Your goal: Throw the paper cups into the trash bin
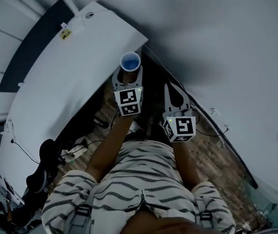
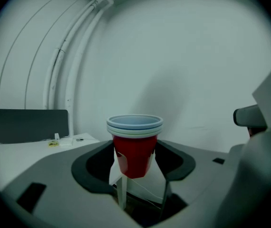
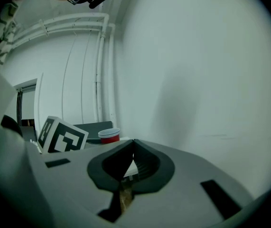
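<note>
A stack of nested paper cups (image 2: pixel 134 148), red on the outside with pale blue rims, stands upright between the jaws of my left gripper (image 2: pixel 136 161), which is shut on it. From the head view the stack (image 1: pixel 130 61) shows its blue inside, and the left gripper (image 1: pixel 128 75) holds it over the gap between the table and the wall. Just to its right, my right gripper (image 1: pixel 169 88) has its jaws pressed together with nothing in them (image 3: pixel 132 144). The right gripper view also catches the cups (image 3: pixel 109 135). No trash bin is in view.
A white table (image 1: pixel 56 87) runs along the left with a dark divider panel (image 1: pixel 29 45) behind it. A white wall (image 1: pixel 226 48) fills the right. Wooden floor (image 1: pixel 219 157) and cables (image 1: pixel 75 147) lie below, near the person's striped shorts (image 1: pixel 143 179).
</note>
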